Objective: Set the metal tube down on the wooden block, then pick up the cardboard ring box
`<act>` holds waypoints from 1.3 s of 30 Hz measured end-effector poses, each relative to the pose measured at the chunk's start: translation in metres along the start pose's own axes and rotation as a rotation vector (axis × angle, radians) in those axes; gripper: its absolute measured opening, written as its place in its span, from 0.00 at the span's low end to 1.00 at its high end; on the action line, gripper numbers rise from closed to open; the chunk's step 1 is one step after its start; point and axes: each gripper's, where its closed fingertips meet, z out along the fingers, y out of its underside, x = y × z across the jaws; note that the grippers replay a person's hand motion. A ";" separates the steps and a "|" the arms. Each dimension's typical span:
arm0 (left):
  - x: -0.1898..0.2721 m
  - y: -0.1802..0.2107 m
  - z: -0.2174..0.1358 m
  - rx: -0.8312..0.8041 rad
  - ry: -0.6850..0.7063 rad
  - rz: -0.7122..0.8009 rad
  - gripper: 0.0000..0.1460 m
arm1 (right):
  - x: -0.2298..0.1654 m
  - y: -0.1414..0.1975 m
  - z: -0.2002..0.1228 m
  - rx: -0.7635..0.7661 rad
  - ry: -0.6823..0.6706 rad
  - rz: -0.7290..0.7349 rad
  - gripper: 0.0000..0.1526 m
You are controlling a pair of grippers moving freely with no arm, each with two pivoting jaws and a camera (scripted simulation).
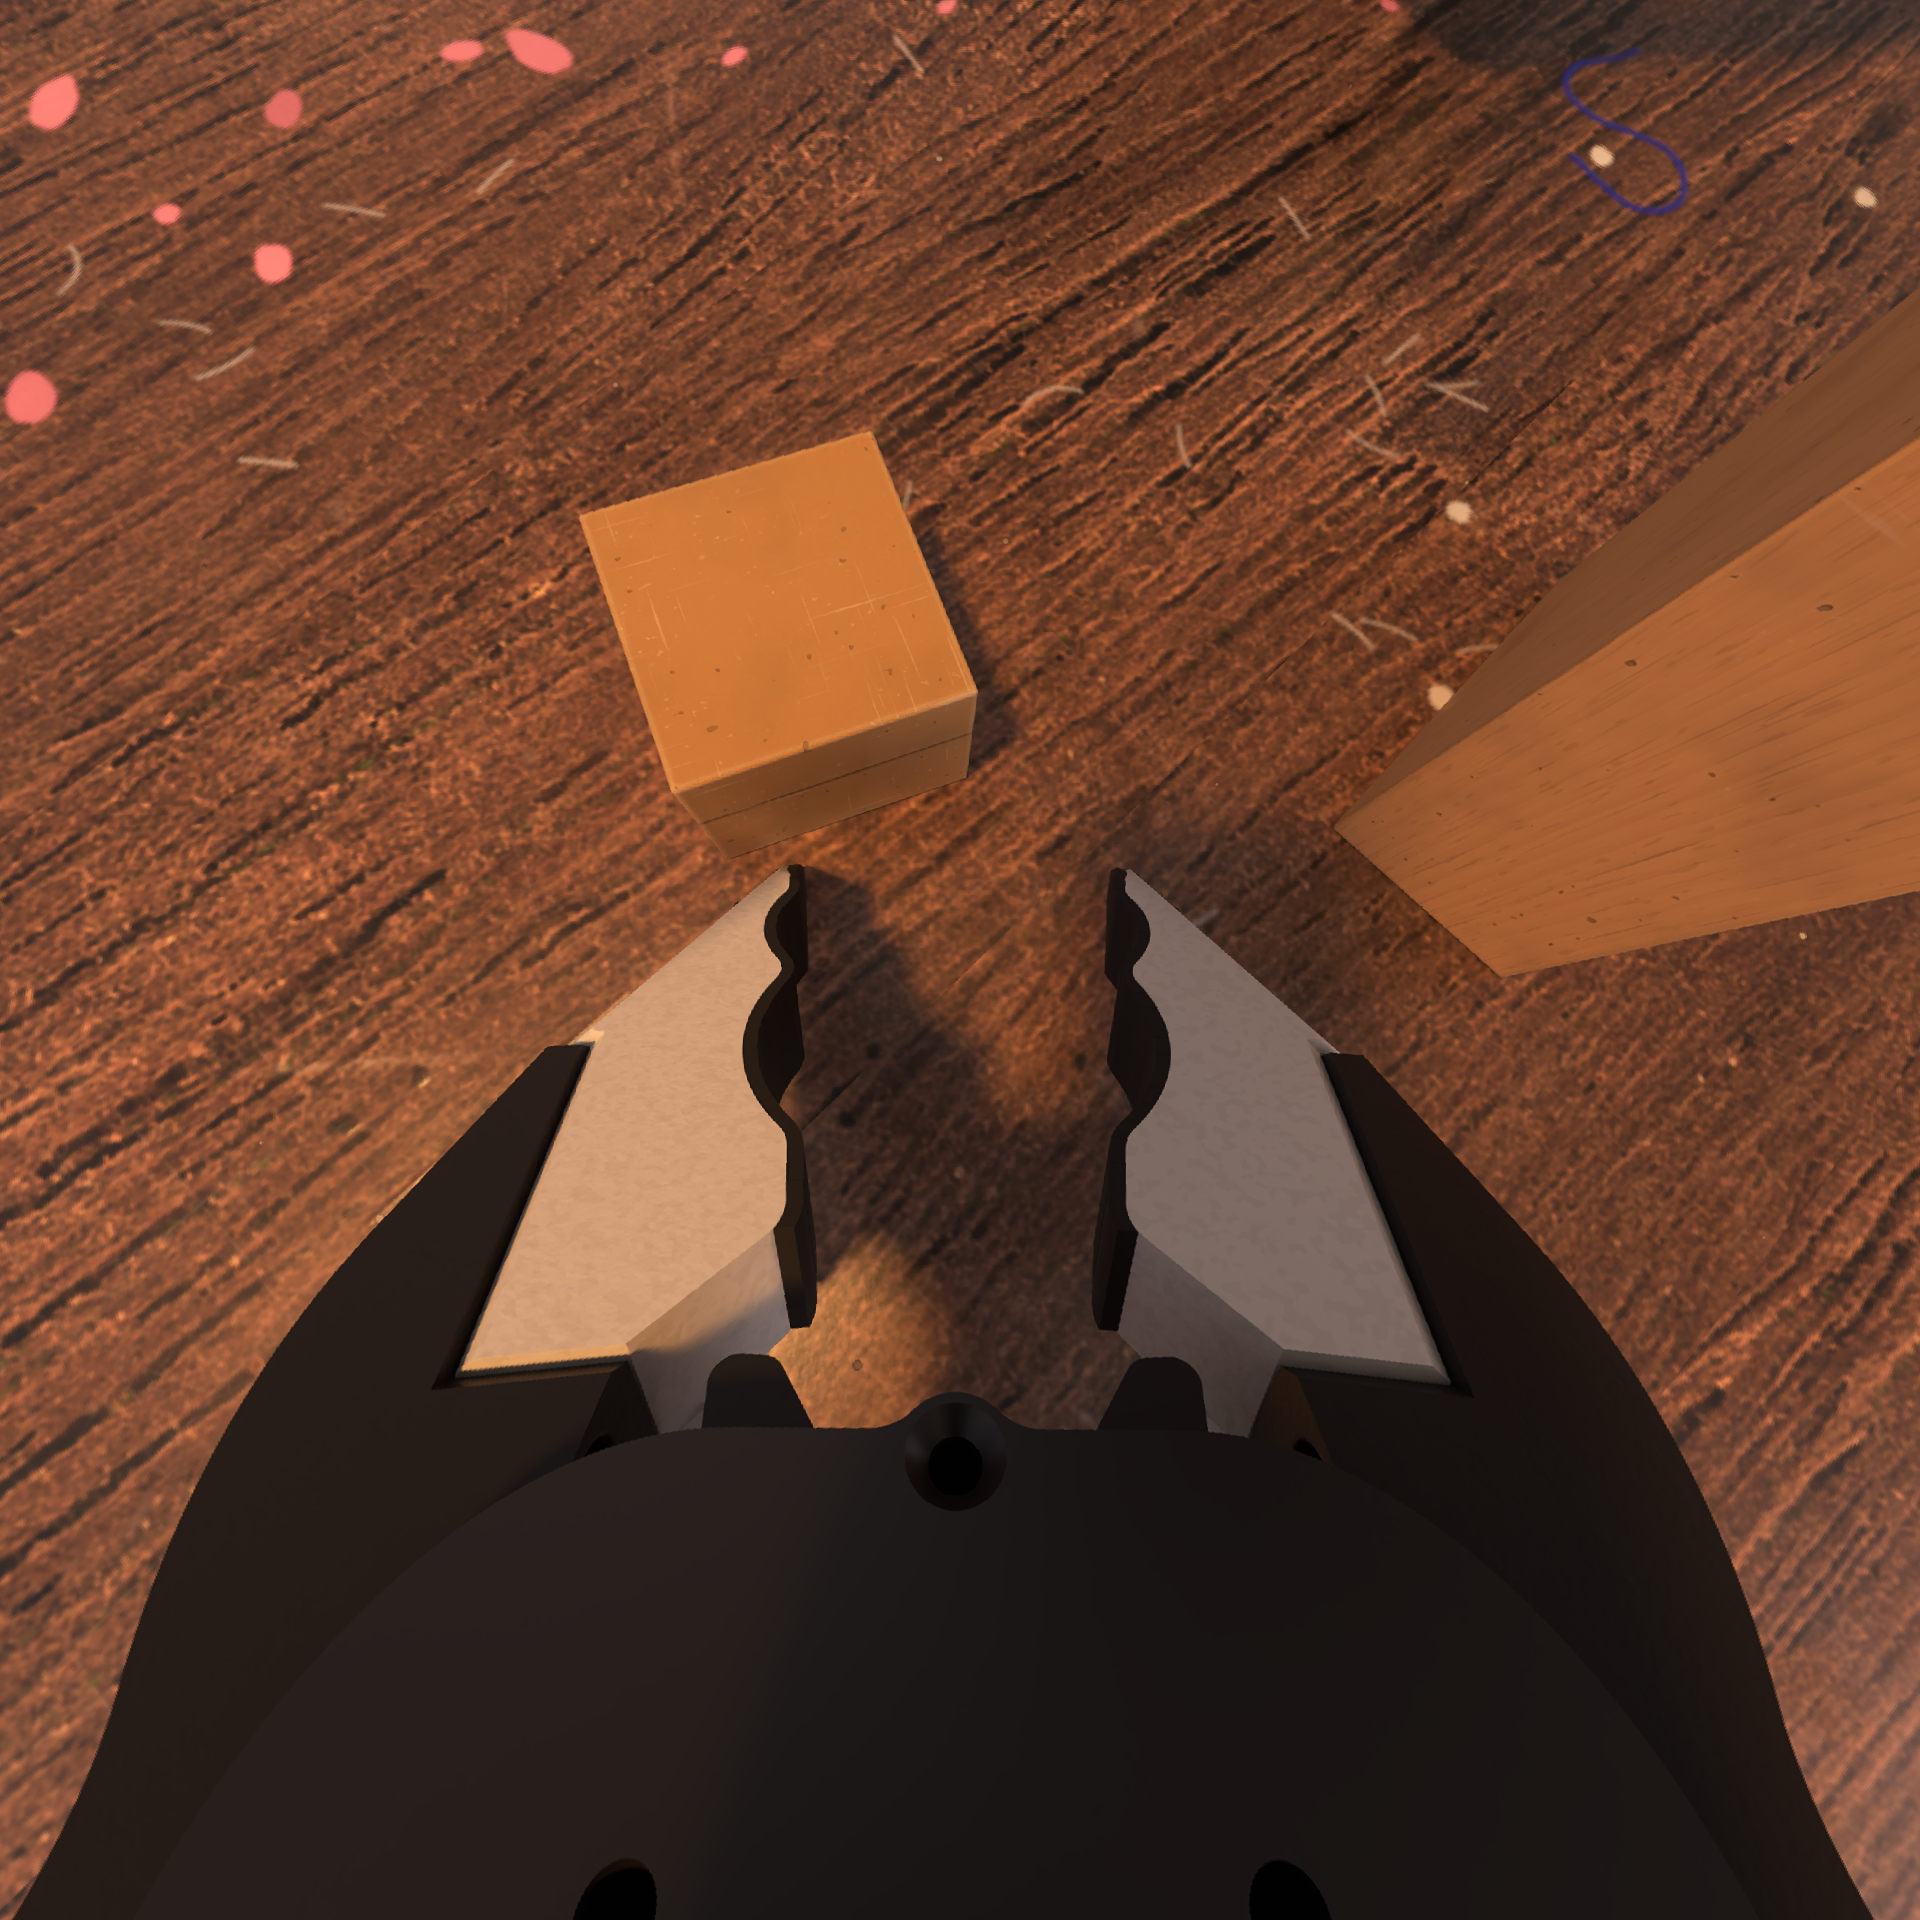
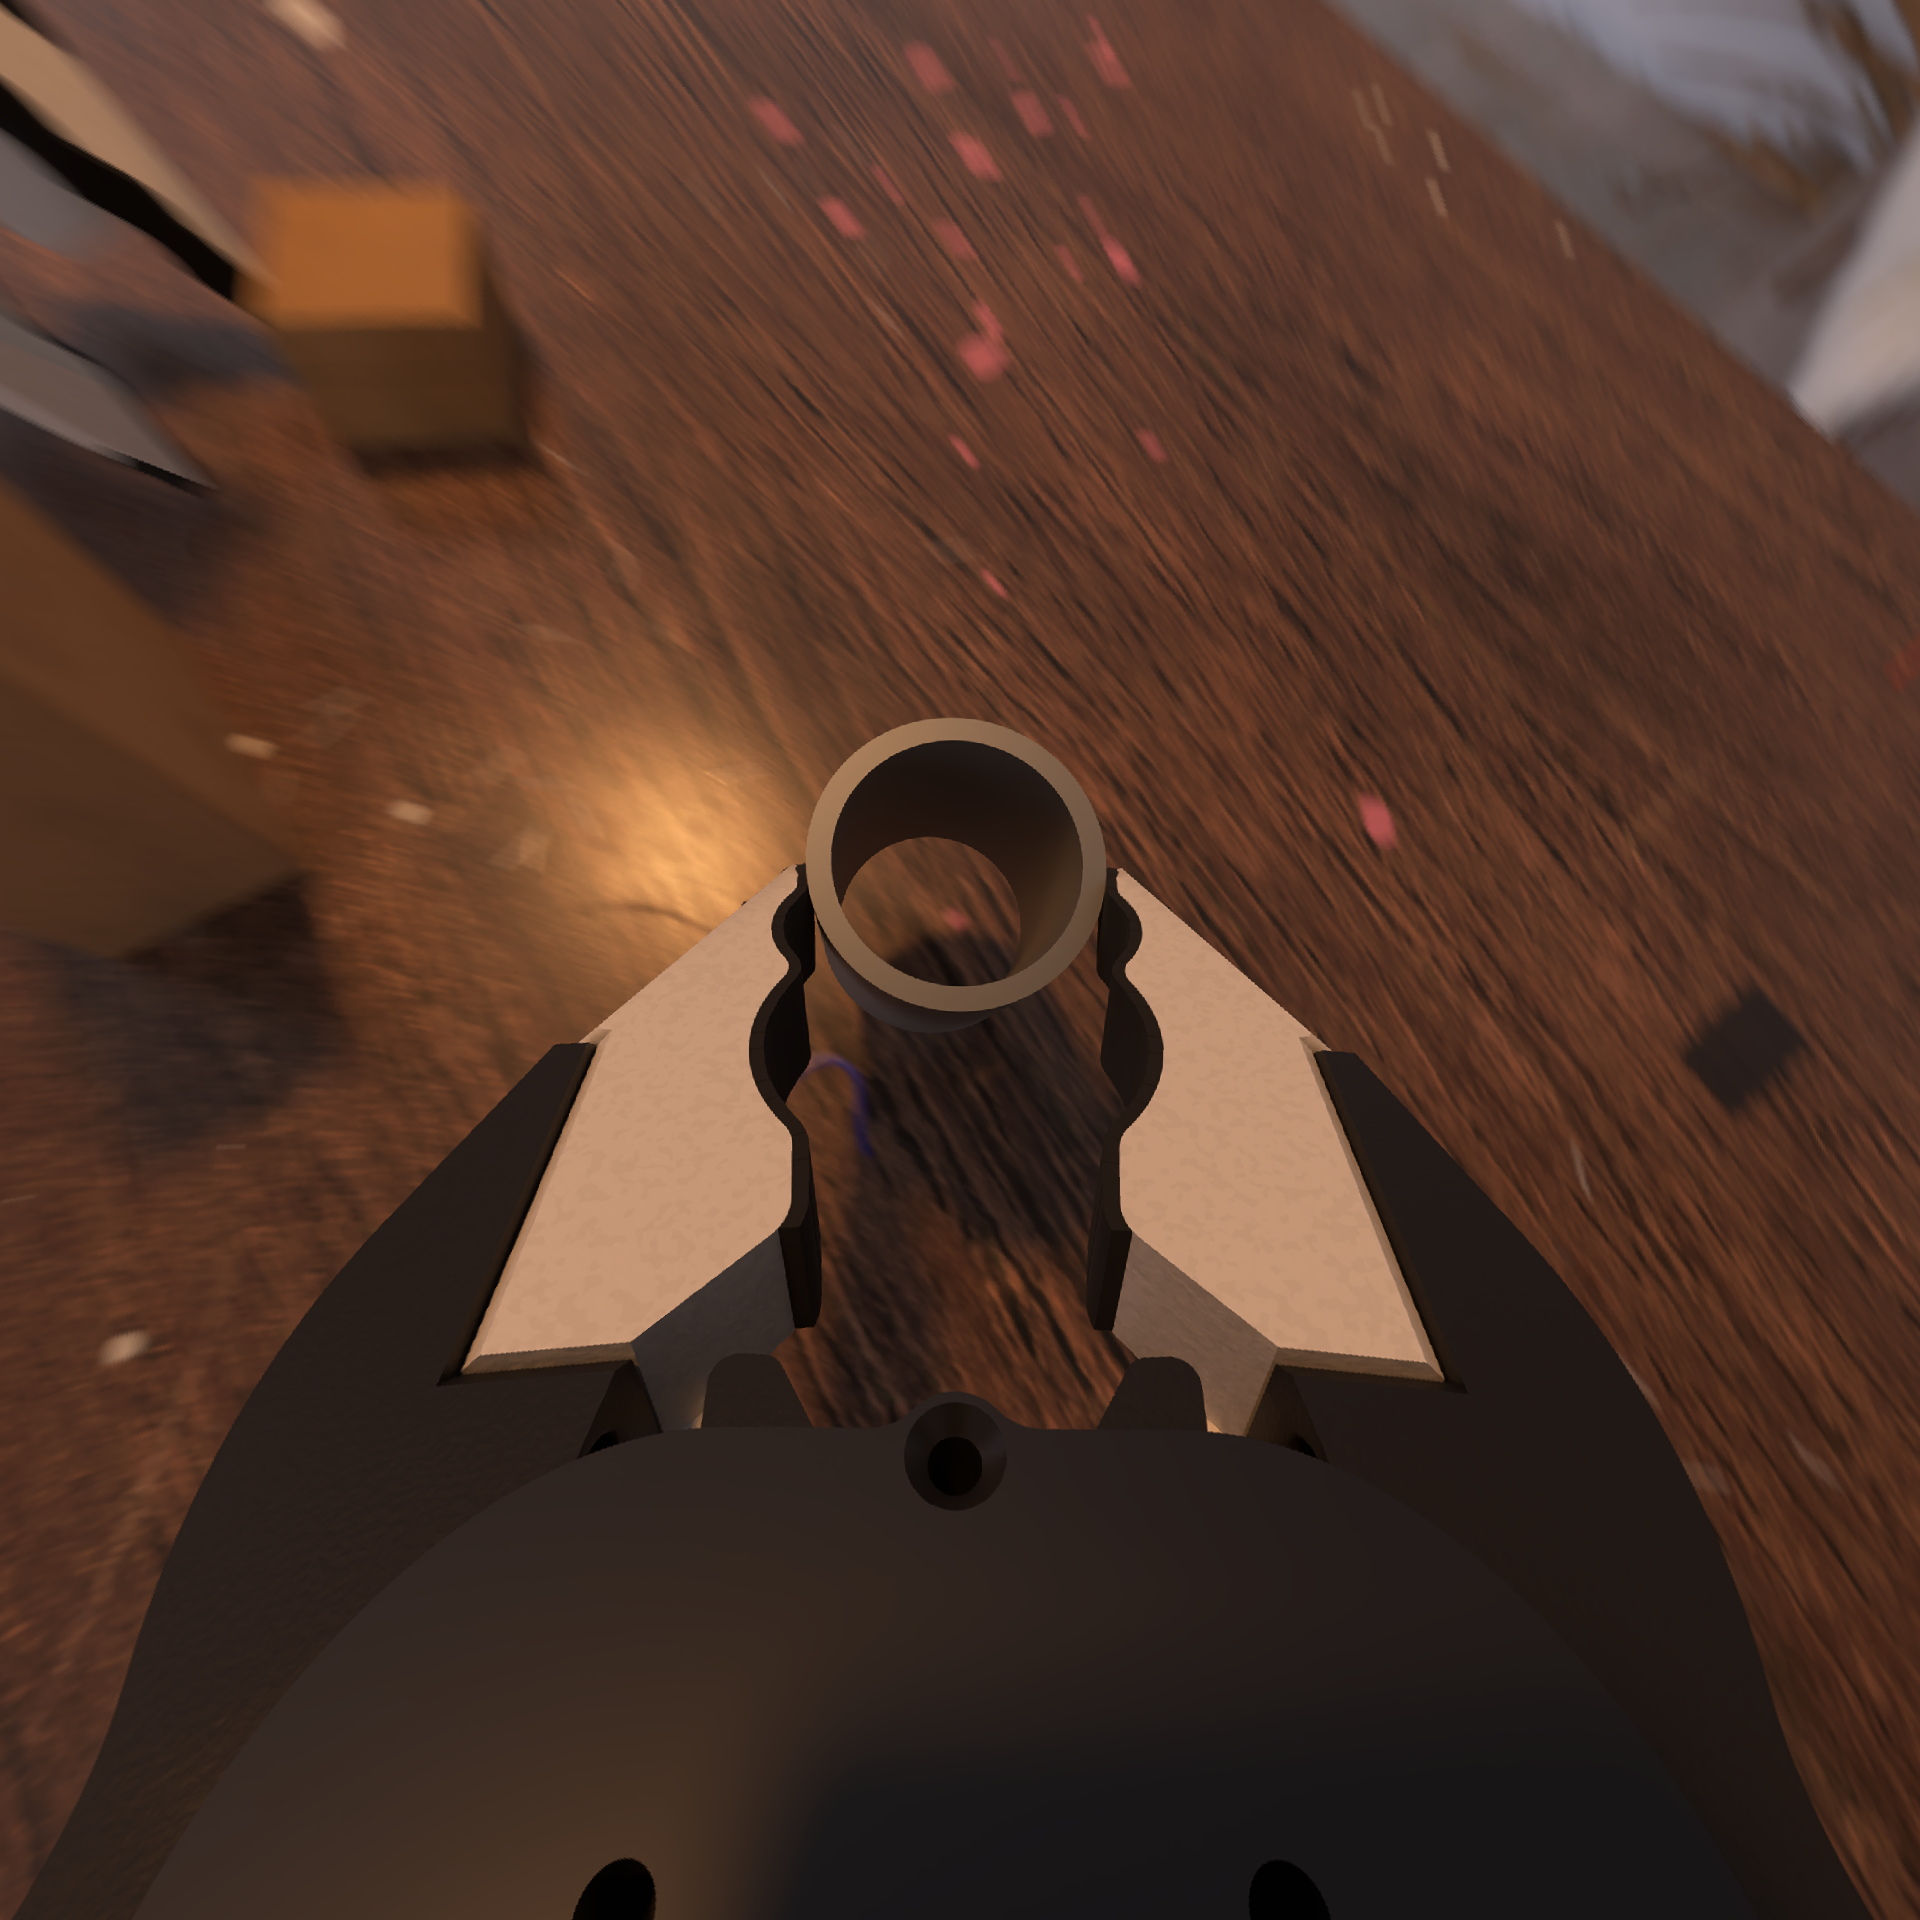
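The cardboard ring box [image 1: 777, 639] is a small orange-brown cube on the dark wooden table, just ahead and left of my left gripper [image 1: 956, 883], which is open and empty above the table. The wooden block [image 1: 1662, 748] is a long pale beam at the right. My right gripper [image 2: 956, 894] is shut on the metal tube [image 2: 954, 868], a short hollow cylinder seen end-on between the fingertips, held above the table. The right wrist view is blurred; it shows the ring box [image 2: 379, 312] at upper left, the wooden block [image 2: 94, 727] at left and the left gripper's fingers [image 2: 73, 239].
The tabletop [image 1: 312, 935] carries pink spots [image 1: 275, 262], pale scratches and a blue scribble [image 1: 1626, 135]. A small dark square [image 2: 1745, 1044] lies on the table at the right in the right wrist view. A pale surface [image 2: 1714, 156] shows beyond the table edge.
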 end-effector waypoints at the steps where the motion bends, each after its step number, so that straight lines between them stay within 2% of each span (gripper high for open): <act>1: 0.000 0.000 0.000 0.002 0.000 -0.001 0.40 | -0.013 -0.013 -0.005 0.067 -0.057 -0.021 0.36; 4: 0.000 0.000 0.000 0.001 0.004 -0.005 0.40 | -0.059 -0.047 -0.021 0.213 -0.254 -0.112 0.36; 7: 0.000 0.000 0.000 0.000 0.003 -0.002 0.40 | -0.098 -0.072 -0.031 0.230 -0.388 -0.182 0.36; 12: -0.001 0.000 0.000 -0.009 -0.003 0.008 0.39 | -0.151 -0.109 -0.047 0.172 -0.451 -0.371 0.36; 16: -0.001 0.001 0.000 -0.010 -0.001 0.010 0.40 | -0.180 -0.117 -0.050 0.076 -0.485 -0.494 0.36; 26: -0.001 0.001 0.000 -0.016 -0.007 0.018 0.40 | -0.187 -0.107 -0.037 0.003 -0.522 -0.483 0.36; 39: -0.001 0.001 0.000 -0.011 -0.005 0.011 0.39 | -0.188 -0.097 -0.026 -0.057 -0.480 -0.519 0.36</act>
